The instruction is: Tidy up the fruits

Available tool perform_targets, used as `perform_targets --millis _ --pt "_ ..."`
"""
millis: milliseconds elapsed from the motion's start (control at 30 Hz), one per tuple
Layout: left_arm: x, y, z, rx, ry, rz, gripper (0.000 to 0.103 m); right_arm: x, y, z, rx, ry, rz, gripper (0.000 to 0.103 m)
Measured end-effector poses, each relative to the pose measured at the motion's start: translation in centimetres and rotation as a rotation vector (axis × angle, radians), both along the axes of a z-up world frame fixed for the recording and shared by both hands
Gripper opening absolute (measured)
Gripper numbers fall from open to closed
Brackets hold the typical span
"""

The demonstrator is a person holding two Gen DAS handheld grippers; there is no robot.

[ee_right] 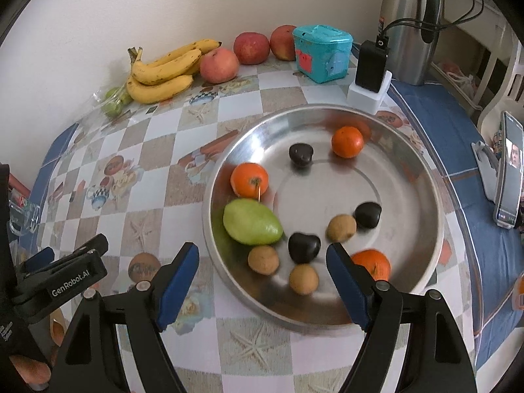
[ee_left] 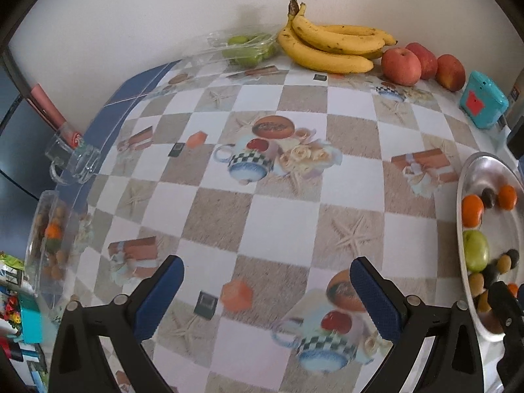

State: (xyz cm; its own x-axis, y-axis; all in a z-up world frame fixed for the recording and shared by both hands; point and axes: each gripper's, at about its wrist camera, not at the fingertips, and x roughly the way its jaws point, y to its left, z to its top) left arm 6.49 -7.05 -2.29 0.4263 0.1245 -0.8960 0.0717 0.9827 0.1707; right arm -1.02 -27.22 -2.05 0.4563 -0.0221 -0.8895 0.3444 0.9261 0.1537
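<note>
A steel tray holds three oranges, a green mango, three dark fruits and three small brown fruits. My right gripper is open and empty, hovering at the tray's near rim above the brown and dark fruits. My left gripper is open and empty over the checkered tablecloth, left of the tray; it also shows in the right wrist view. Bananas, three apples and a clear box of green fruits lie by the wall.
A teal box, a black charger on a white base and a steel thermos stand behind the tray. A phone on a stand is at right. A glass mug and a clear box of small fruits sit at the table's left edge.
</note>
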Motion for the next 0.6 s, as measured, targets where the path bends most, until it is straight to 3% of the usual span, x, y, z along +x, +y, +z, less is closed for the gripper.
perform_targets --millis 400,600 --pt "-4.1 1.3 0.6 0.055 0.025 -0.038 0.103 -3.2 1.7 -0.1 -0.007 0.018 0.011 0.081" --pt "-5.7 2.1 0.7 0.038 0.024 -0.039 0.103 -4.3 2.4 -0.1 -0.014 0.026 0.016 0.081"
